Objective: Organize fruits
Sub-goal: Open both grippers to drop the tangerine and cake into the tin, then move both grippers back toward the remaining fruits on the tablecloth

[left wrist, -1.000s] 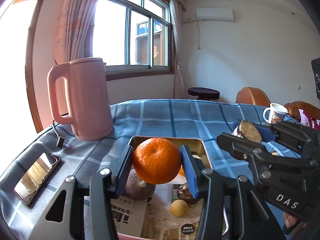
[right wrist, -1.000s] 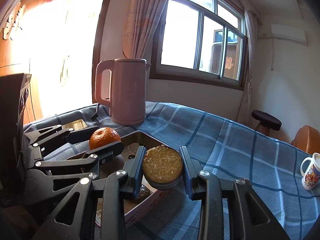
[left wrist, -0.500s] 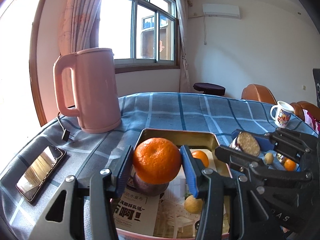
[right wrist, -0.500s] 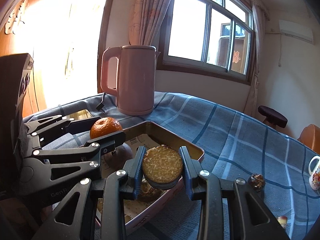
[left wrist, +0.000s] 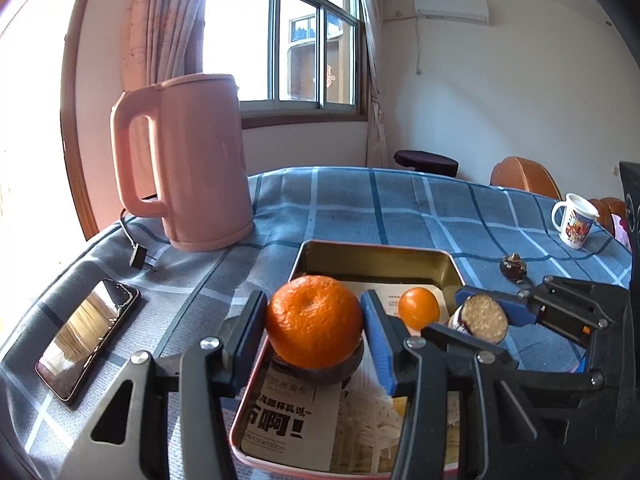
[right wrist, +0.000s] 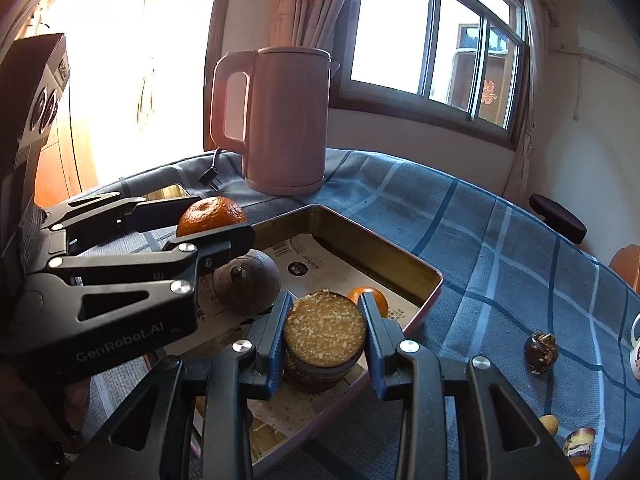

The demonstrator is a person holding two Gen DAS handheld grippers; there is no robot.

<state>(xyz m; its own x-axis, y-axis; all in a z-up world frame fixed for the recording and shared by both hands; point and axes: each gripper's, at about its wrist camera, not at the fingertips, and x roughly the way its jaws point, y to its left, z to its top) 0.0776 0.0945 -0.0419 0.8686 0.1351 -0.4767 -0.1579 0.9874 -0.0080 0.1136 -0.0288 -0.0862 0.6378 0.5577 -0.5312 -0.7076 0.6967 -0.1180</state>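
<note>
My left gripper is shut on a large orange above the near left part of the metal tray. It also shows in the right wrist view. My right gripper is shut on a cut sugarcane piece with a pale round face, above the tray's near right edge. The piece also shows in the left wrist view. In the tray lie a dark round fruit and a small orange.
A pink kettle stands behind the tray on the blue checked cloth, with its plug beside it. A phone lies at the left. A dark fruit, a mug and small fruits lie to the right.
Both grippers have come down and forward over the tray with their fruit still held. The tray and kettle look nearer, and more of the tray's inside shows.
</note>
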